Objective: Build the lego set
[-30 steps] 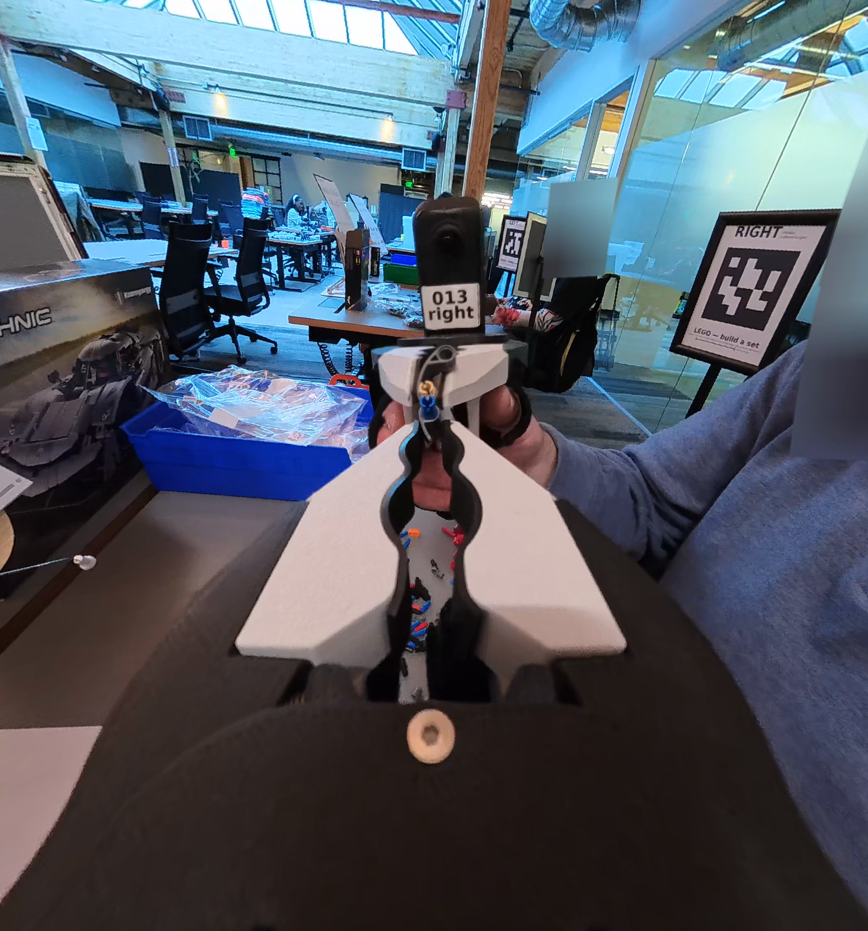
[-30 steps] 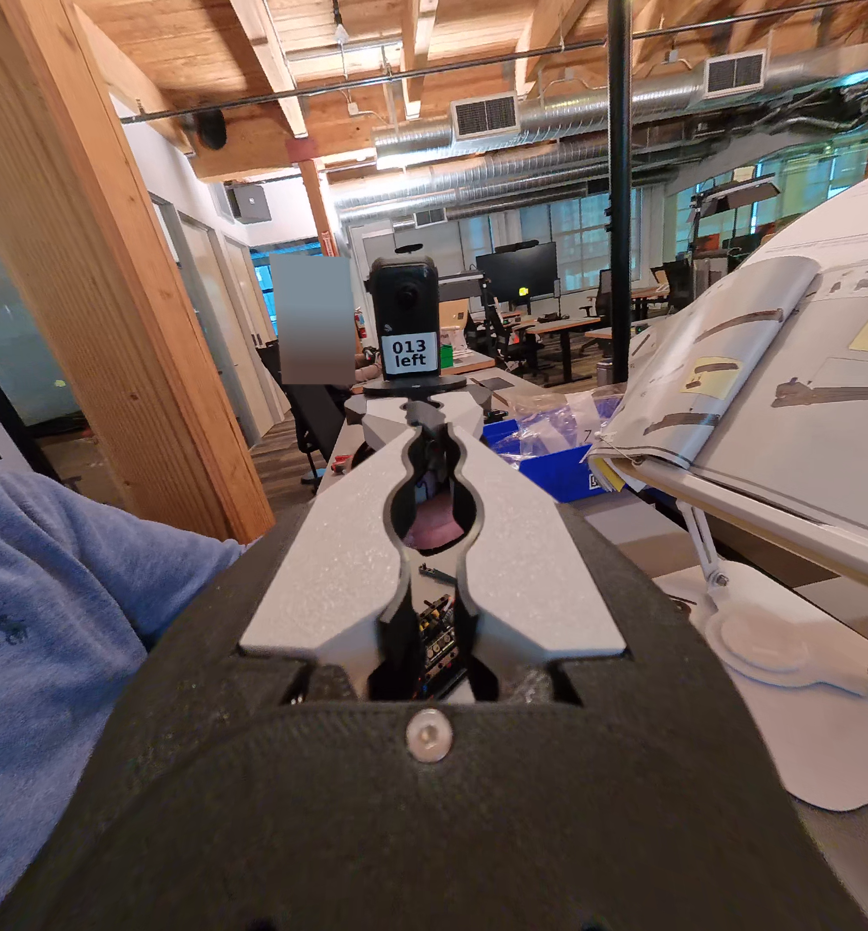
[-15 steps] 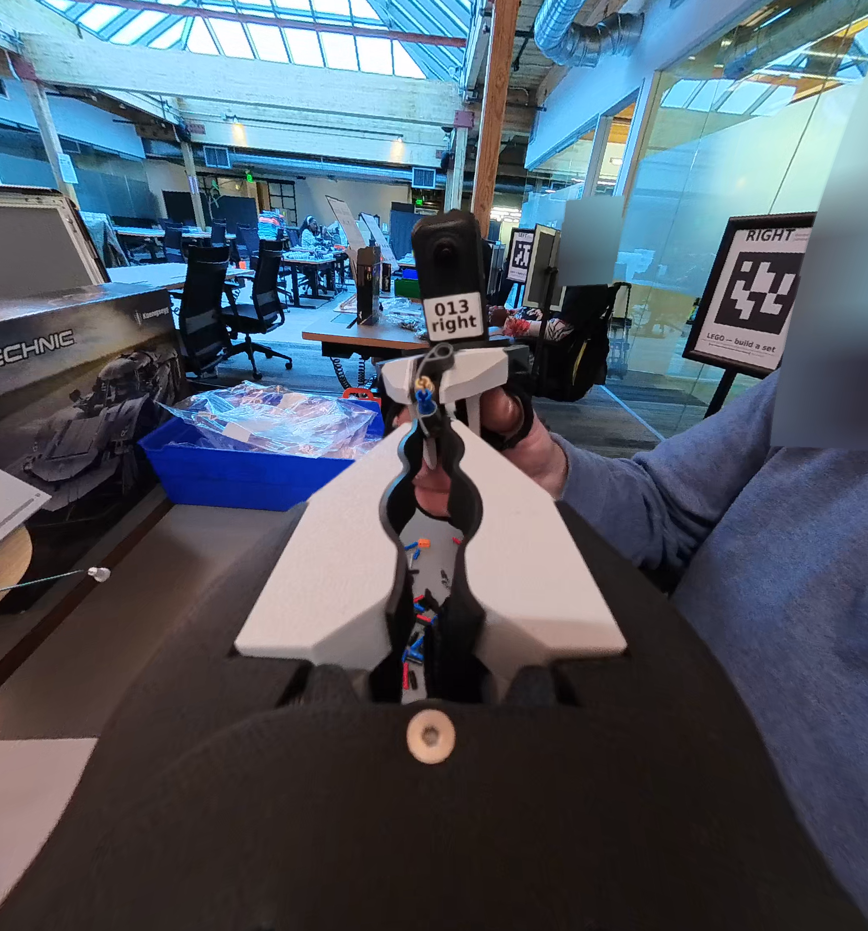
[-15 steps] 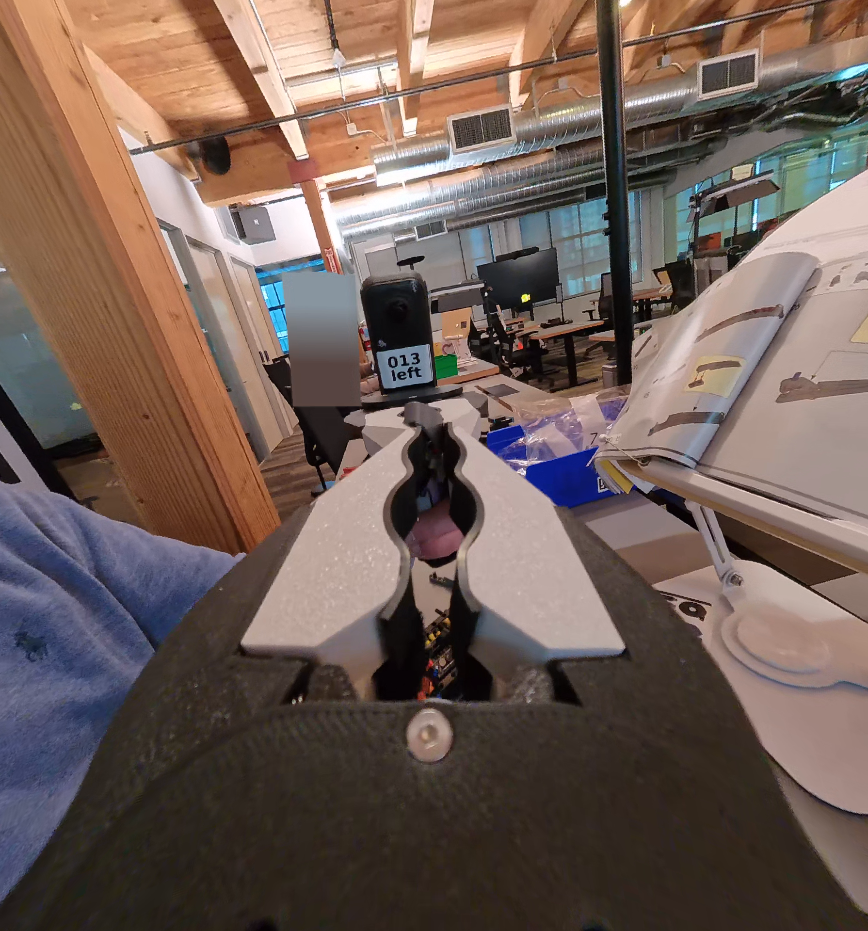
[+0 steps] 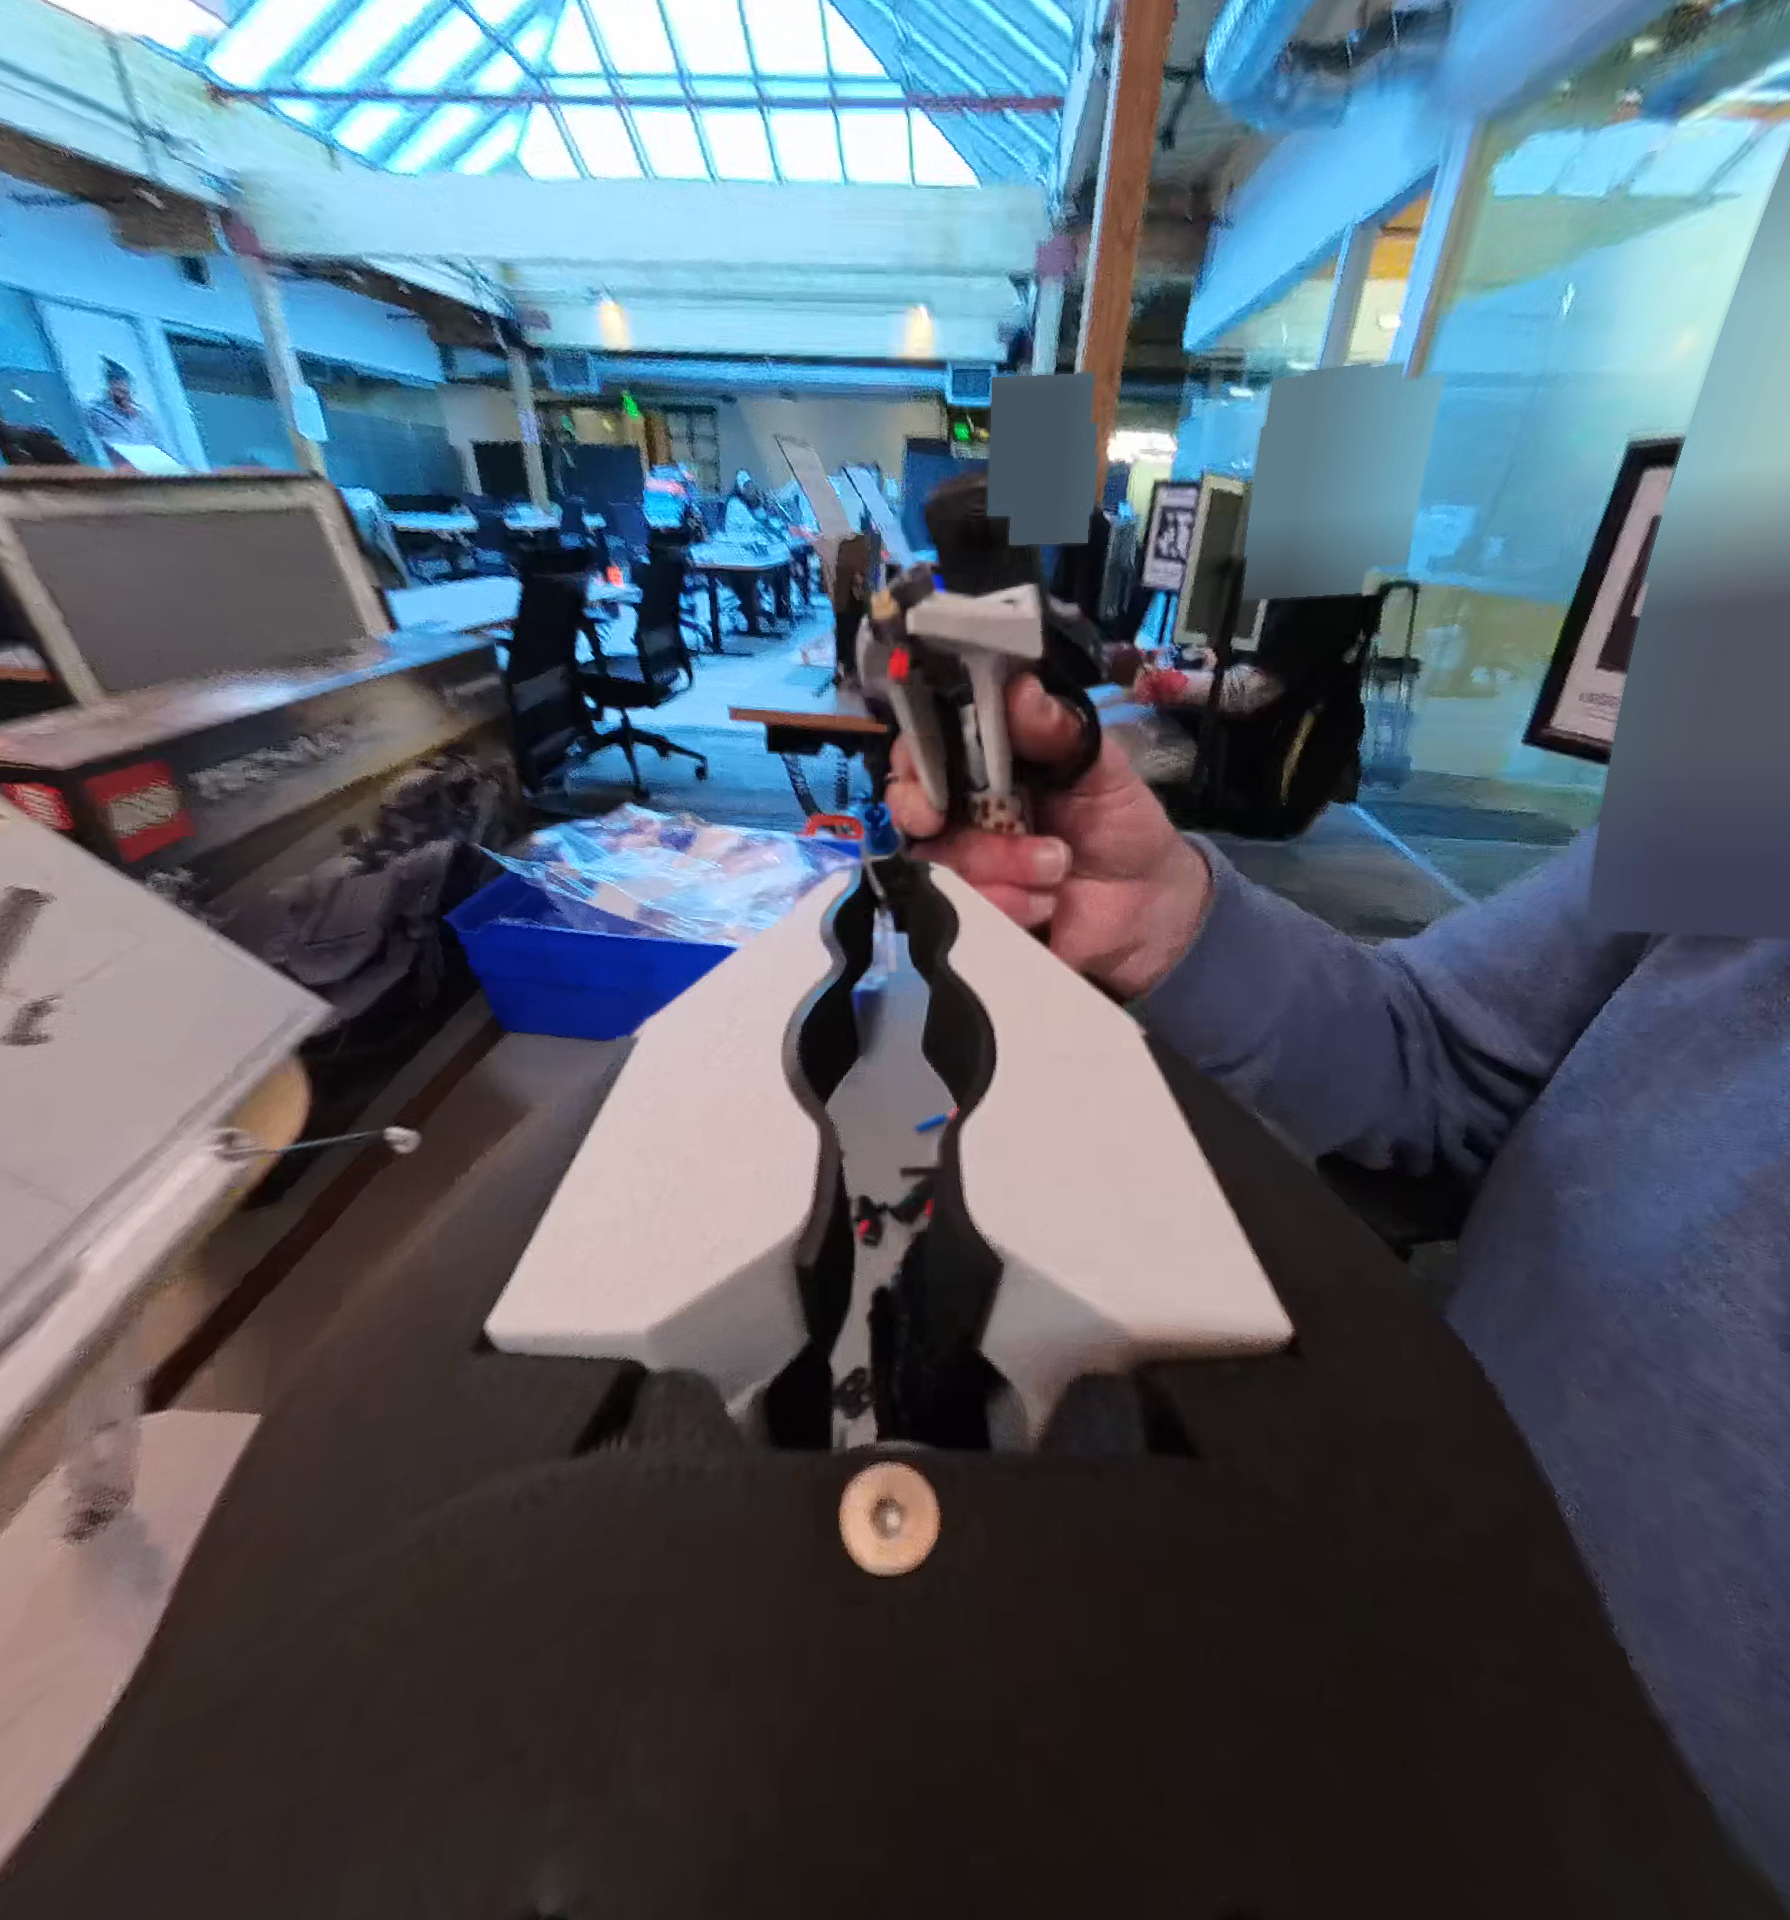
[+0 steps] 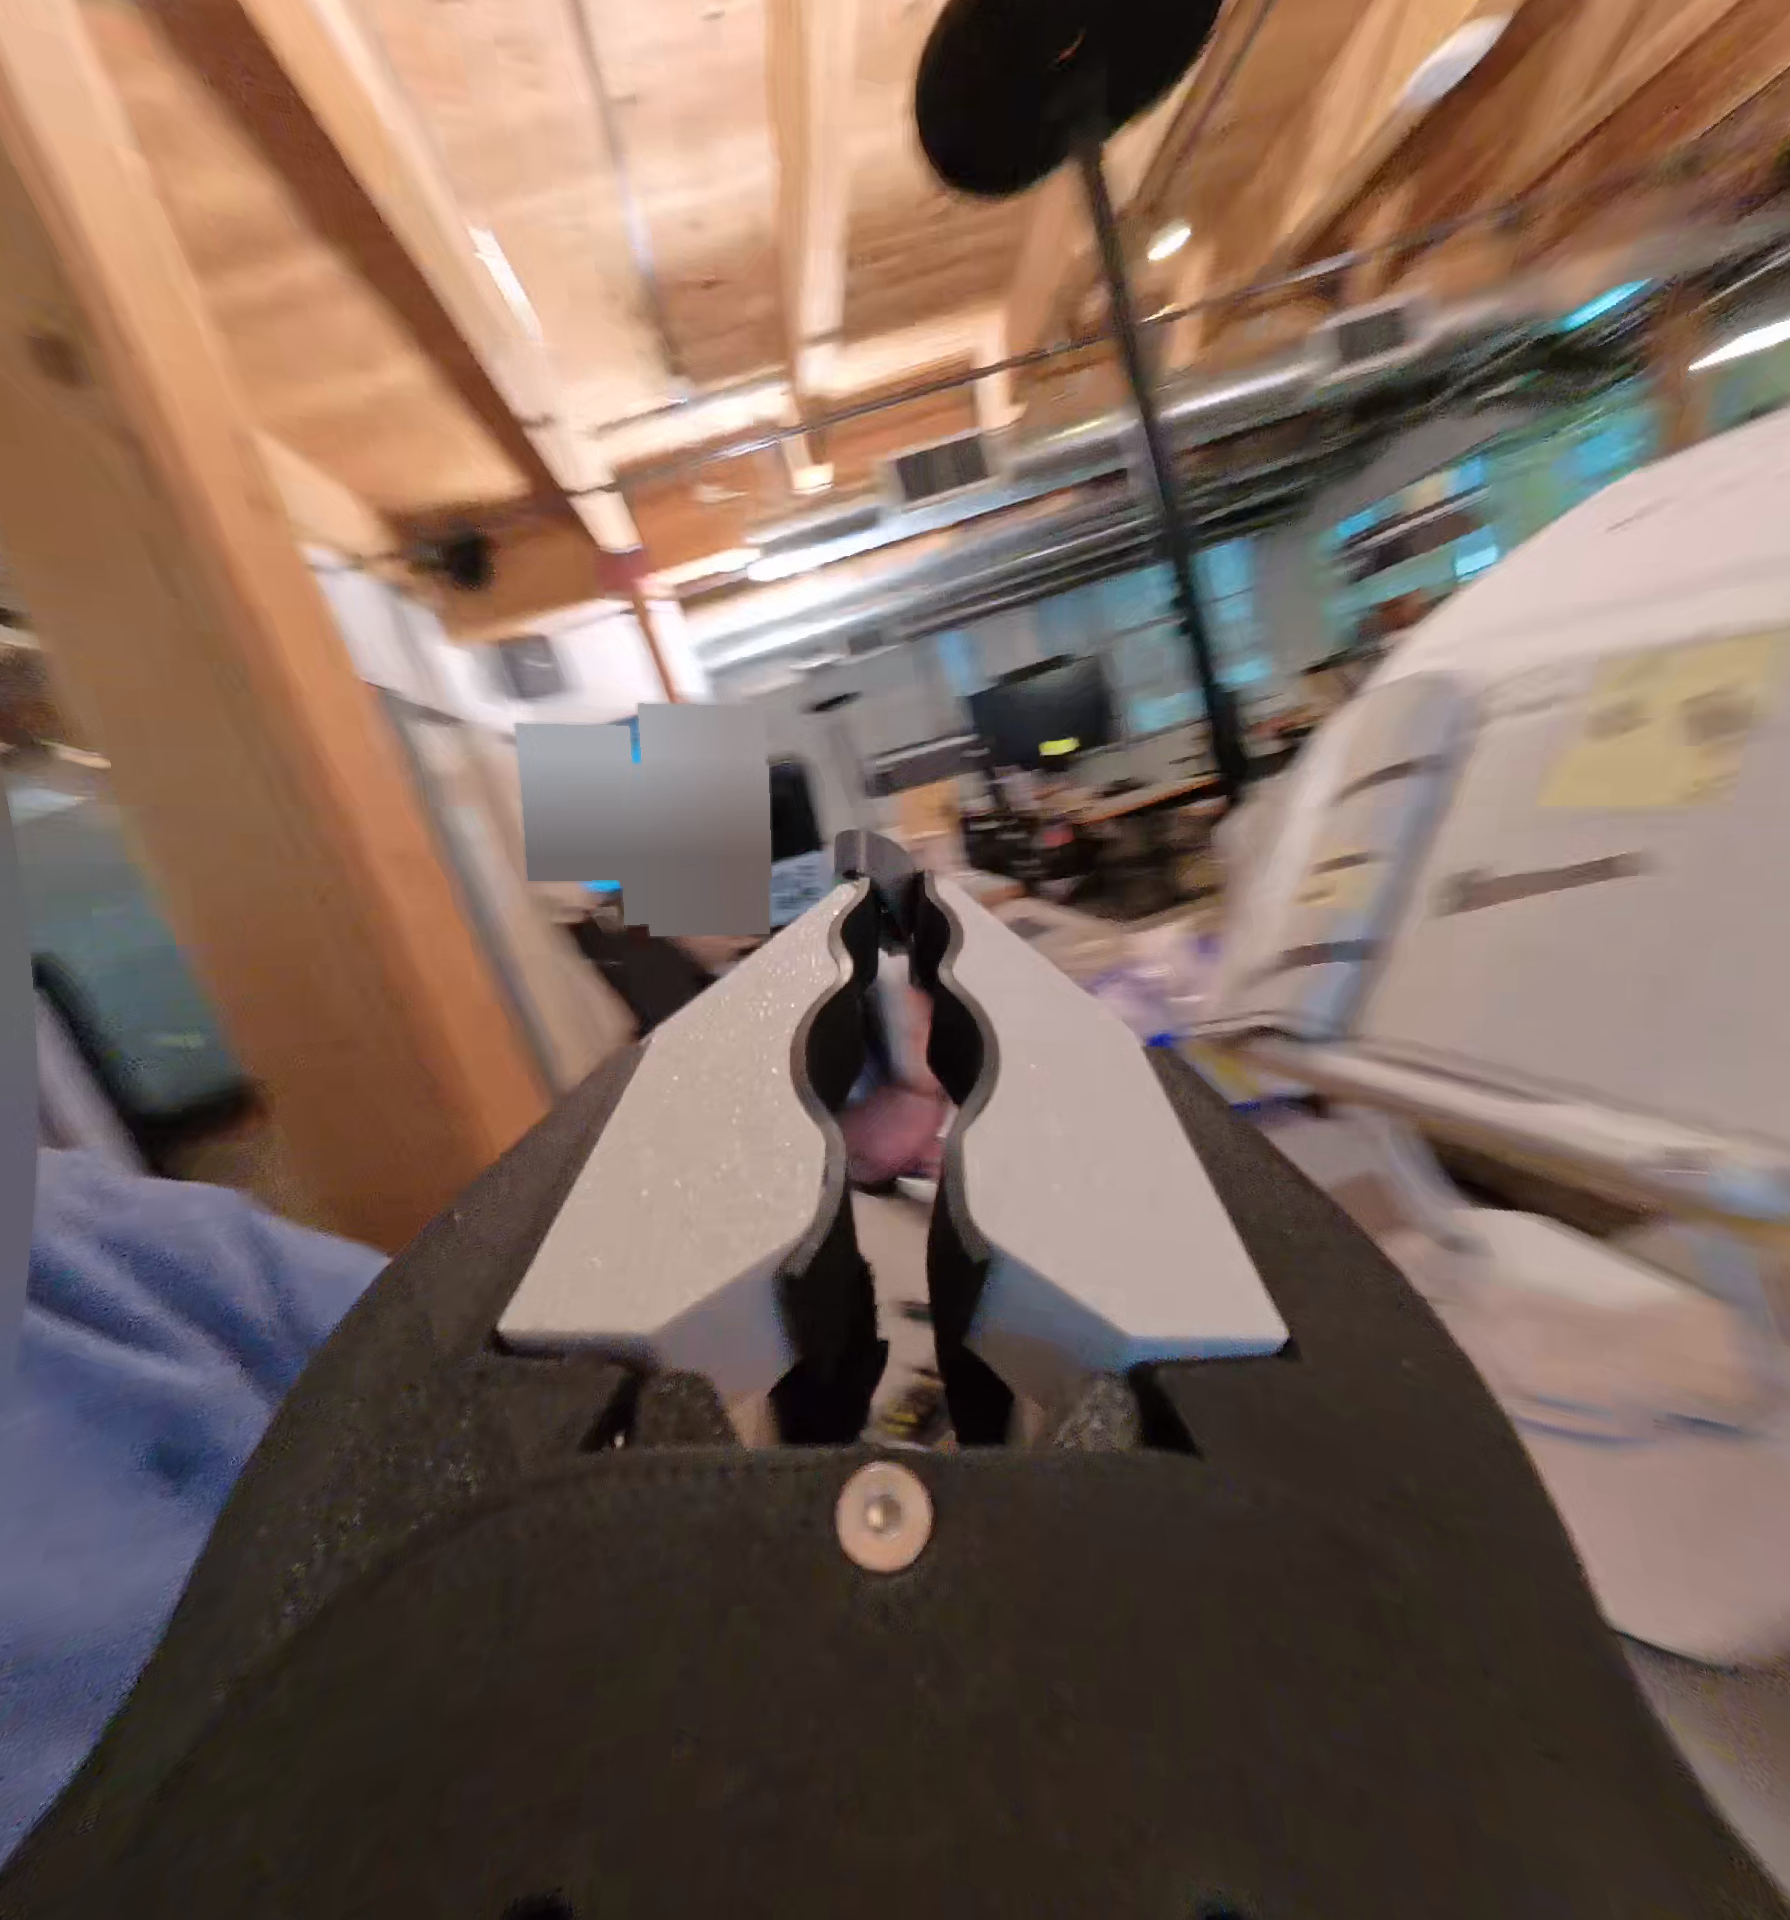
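now left gripper tips nearly closed on a thin piece; right gripper just beyond, tilted, grip unclear.

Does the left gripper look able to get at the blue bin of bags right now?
Probably yes: the blue bin sits ahead-left of the left gripper, with bare table between; its jaws look nearly shut.

Right wrist view motion-blurred throughout; open booklet cut by right edge; part between fingertips indistinct.
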A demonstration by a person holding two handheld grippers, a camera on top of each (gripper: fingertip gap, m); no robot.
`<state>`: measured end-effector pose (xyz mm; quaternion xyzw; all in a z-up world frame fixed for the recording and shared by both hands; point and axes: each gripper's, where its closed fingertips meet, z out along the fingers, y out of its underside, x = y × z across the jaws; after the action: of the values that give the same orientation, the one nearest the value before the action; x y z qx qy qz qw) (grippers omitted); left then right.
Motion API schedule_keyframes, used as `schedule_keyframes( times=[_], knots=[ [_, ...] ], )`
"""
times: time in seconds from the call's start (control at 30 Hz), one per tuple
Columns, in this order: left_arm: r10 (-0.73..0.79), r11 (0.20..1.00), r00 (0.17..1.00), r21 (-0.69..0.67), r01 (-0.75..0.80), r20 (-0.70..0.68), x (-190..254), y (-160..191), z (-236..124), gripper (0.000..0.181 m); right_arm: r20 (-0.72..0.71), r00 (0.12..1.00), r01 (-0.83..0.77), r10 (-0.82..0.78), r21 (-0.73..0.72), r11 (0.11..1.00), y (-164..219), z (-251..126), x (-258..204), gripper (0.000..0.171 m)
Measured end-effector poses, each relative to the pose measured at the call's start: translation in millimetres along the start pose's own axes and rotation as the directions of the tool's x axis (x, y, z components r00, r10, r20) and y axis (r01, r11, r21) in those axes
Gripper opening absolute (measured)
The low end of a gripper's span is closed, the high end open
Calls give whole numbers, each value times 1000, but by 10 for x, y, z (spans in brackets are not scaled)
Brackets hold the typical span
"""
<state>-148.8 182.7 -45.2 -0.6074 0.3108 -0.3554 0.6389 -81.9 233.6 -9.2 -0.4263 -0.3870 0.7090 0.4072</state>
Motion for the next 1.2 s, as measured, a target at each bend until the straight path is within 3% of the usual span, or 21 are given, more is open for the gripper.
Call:
schedule_keyframes(
  times=[0.07,0.33,0.7,0.87,1.2],
  knots=[
    [56,998,998,-35,-55,25,-12,-35,-34,6,-46,994,94,-97,-80,992,33,-59,23,3],
    [-51,997,997,-54,48,-53,35,121,186,6,37,998,-50,54,-95,994,242,36,82,3],
    [-113,993,987,-54,108,-111,75,173,245,5,98,992,-65,77,-126,990,395,172,-63,4],
    [-101,989,988,-119,87,-119,122,286,298,5,120,989,-77,91,-118,990,383,174,-103,3],
    [-89,994,988,-81,80,-126,197,212,332,5,134,985,-87,105,-137,987,472,230,-136,4]
  ],
)
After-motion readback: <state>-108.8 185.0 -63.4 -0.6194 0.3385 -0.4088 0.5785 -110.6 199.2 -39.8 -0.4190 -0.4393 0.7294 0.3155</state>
